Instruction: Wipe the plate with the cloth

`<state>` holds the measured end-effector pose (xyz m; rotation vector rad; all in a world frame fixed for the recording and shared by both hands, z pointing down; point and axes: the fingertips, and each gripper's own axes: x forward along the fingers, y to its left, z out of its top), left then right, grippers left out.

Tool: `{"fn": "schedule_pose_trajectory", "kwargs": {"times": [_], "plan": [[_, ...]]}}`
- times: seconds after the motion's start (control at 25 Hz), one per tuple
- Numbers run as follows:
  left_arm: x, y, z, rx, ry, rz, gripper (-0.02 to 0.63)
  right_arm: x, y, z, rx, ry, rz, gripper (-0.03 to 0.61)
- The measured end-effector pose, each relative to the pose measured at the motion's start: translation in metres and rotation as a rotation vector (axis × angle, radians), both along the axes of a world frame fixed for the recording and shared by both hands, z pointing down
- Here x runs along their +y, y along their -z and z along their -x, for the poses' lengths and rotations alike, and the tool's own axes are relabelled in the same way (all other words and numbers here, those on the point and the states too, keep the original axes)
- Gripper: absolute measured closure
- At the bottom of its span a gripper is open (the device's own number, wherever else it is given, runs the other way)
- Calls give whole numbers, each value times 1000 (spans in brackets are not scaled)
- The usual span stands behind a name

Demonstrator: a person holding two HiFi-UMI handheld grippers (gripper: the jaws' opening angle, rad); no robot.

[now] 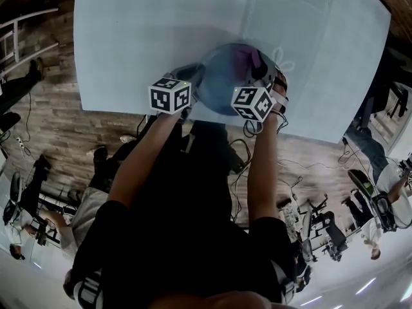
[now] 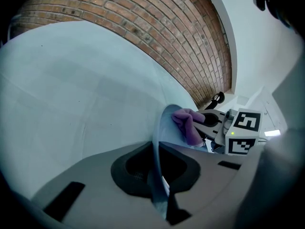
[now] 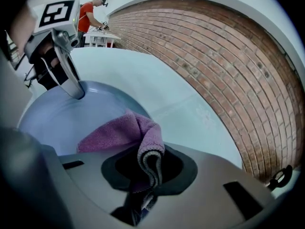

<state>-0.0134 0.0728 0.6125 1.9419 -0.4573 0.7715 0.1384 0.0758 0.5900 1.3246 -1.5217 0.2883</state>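
A pale blue plate (image 1: 222,82) is held tilted above the table's near edge. My left gripper (image 1: 190,79) is shut on the plate's left rim; the rim (image 2: 156,156) runs edge-on between its jaws. My right gripper (image 1: 265,76) is shut on a purple cloth (image 3: 125,131), a fold of which is pinched between its jaws. The cloth (image 1: 252,58) lies against the plate's face (image 3: 62,118) at the right side. From the left gripper view the cloth (image 2: 188,124) shows beyond the plate with the right gripper behind it.
The table (image 1: 141,37) wears a light blue-white covering with faint flower prints. A brick wall (image 2: 143,23) stands behind it. People stand around the room; one in a red shirt (image 3: 88,15) is far off. Cables lie on the wooden floor (image 1: 58,127).
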Motion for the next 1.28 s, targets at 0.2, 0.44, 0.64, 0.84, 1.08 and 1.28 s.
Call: {"fn": "schedule_pose_trajectory", "kwargs": {"times": [0.2, 0.44, 0.64, 0.84, 1.08, 1.28], "plan": [[-2, 1, 1, -1, -2, -2, 569, 6, 0, 5, -27, -22, -15, 509], [-3, 1, -5, -2, 0, 6, 568, 13, 1, 28, -54, 21, 0, 511], [-3, 0, -2, 1, 4, 14, 568, 29, 0, 78, -116, 81, 20, 511], [-1, 2, -5, 2, 3, 17, 569, 57, 1, 113, -197, 119, 61, 512], [0, -1, -6, 3, 1, 21, 568, 97, -4, 138, -251, 225, 119, 512], [0, 0, -6, 1, -8, 26, 568, 107, -3, 137, -260, 343, 131, 511]]}}
